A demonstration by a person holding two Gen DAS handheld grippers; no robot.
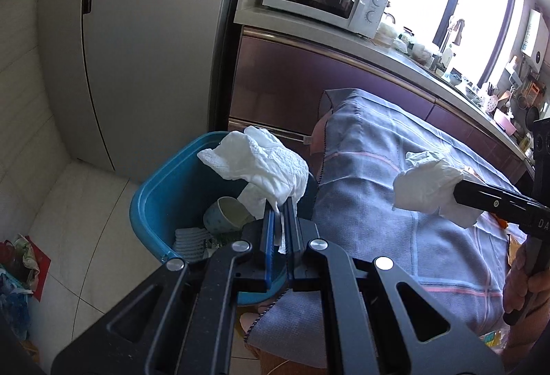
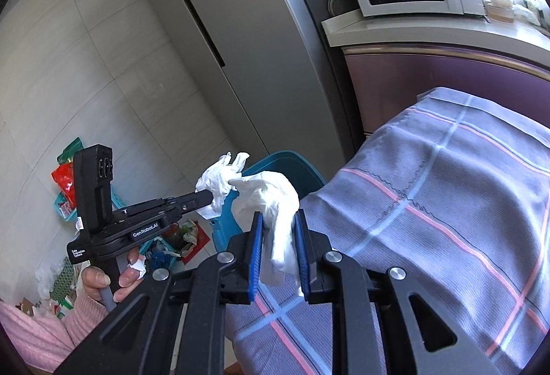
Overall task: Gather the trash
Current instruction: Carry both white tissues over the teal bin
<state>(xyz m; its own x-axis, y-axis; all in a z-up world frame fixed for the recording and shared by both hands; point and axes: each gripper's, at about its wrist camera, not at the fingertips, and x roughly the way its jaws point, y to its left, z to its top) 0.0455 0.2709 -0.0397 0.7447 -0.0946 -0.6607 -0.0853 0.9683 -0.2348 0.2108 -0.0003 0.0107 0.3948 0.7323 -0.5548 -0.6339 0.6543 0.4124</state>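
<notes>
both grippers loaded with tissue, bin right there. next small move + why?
Probably open the left gripper: its crumpled tissue already hangs over the open blue bin, which holds a cup and other scraps. The right gripper and its tissue seem short of the bin's rim, over the checked cloth, so it should follow after.

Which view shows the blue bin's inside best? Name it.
The left wrist view: the blue bin opens toward the camera, showing a cup inside. The right wrist view shows only its rim behind the tissues.
</notes>
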